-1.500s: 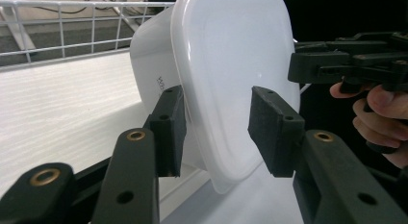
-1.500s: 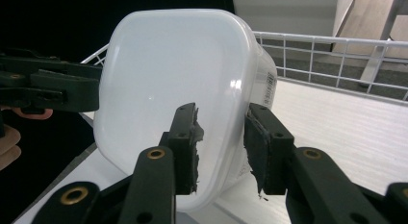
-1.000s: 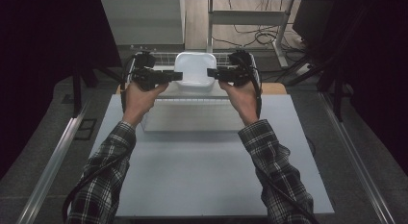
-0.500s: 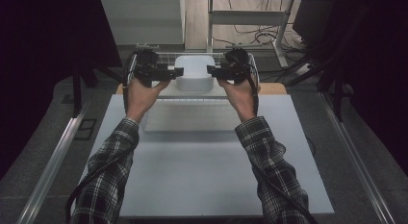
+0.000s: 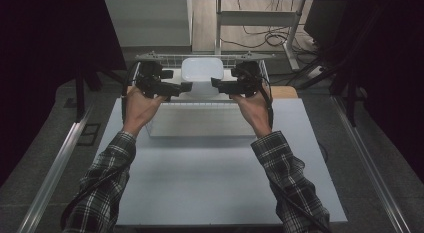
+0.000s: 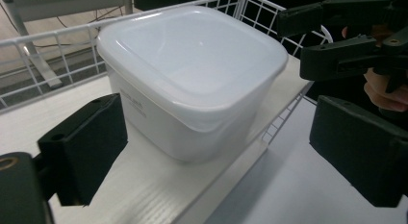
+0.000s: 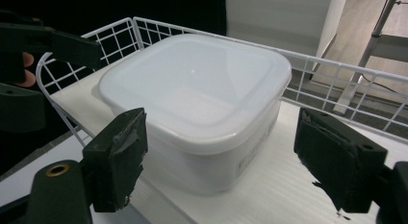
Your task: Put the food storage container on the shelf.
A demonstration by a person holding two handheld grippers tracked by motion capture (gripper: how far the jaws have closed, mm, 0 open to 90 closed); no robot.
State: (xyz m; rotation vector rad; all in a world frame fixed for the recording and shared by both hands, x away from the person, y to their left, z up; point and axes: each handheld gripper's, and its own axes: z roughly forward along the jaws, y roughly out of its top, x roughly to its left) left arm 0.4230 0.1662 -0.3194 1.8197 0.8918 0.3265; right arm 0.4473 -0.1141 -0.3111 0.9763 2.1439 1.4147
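A pale table (image 5: 220, 178) is seen from above, filling the lower centre of the frame, with two plaid-sleeved forearms reaching up from the bottom edge. At the upper centre a white wire rack (image 5: 200, 58) is set on the table's far end, and a lidded white plastic container (image 5: 202, 73) is stood on its shelf.

The container is flanked by the left gripper (image 5: 186, 86) and the right gripper (image 5: 216, 84), each held just beside it and apart from it. Both sets of jaws are spread wide and nothing is held in either.

In the left gripper view the container (image 6: 192, 75) is placed near the shelf's front edge.

If only one side were pushed, the smooth container could be skidded against the rack wires or tipped off that edge.
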